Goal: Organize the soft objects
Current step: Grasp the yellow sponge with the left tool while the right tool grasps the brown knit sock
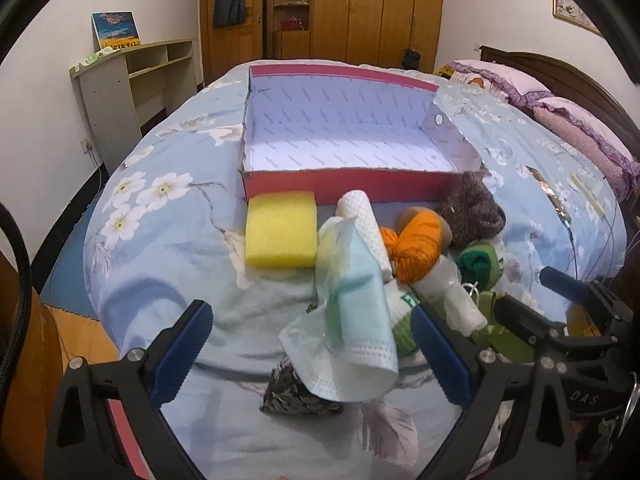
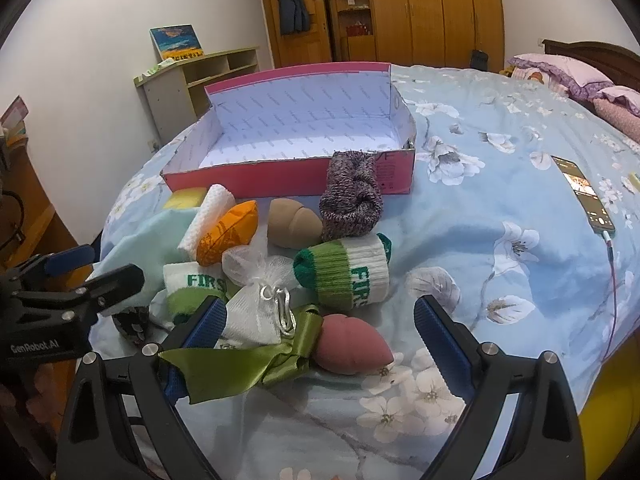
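On the floral bed point(image 2: 500, 200), the pink box point(image 2: 288, 178) is lying empty; we are holding both tools, left point(image 1: 312, 356) and right point(image 2: 320, 344), wide open over the unsorted soft objects point(image 2: 280, 264) just before it.

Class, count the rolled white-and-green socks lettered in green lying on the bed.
2: one rolled white-and-green sock in front of the grey knitted sock; another left, partly under the white mesh pouch. More may be hidden.
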Demonstrator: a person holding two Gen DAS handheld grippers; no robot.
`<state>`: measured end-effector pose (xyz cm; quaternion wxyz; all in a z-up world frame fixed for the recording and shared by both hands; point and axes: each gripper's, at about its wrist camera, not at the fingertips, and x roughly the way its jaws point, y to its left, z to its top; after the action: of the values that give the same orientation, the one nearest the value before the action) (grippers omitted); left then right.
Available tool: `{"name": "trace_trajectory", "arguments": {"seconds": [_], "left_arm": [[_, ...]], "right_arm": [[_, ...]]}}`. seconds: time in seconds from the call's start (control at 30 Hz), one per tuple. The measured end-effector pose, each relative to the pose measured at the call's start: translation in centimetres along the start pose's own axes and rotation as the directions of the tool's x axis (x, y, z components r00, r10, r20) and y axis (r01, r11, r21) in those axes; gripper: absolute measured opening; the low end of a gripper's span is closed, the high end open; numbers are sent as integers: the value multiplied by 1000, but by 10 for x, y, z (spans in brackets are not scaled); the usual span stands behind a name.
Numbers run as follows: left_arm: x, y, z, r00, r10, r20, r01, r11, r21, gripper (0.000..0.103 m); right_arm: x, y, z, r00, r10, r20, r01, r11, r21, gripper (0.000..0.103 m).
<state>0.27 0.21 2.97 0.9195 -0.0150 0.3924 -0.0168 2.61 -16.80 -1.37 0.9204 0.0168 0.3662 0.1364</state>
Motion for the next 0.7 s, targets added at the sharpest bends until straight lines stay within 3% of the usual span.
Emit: {"name": "trace_trajectory", "arguments": {"seconds": [0.27,0.7], "left_arm": [[4,11,13,999,-41,-21,40,998,-38,96],[19,24,48,1000,-25,3,25,998,-63,90]], "right_arm": [[5,-3,10,1000,-4,-2,4,1000,-16,98],[18,-6,36,1000,-1,0,1,999,-41,98]]}}
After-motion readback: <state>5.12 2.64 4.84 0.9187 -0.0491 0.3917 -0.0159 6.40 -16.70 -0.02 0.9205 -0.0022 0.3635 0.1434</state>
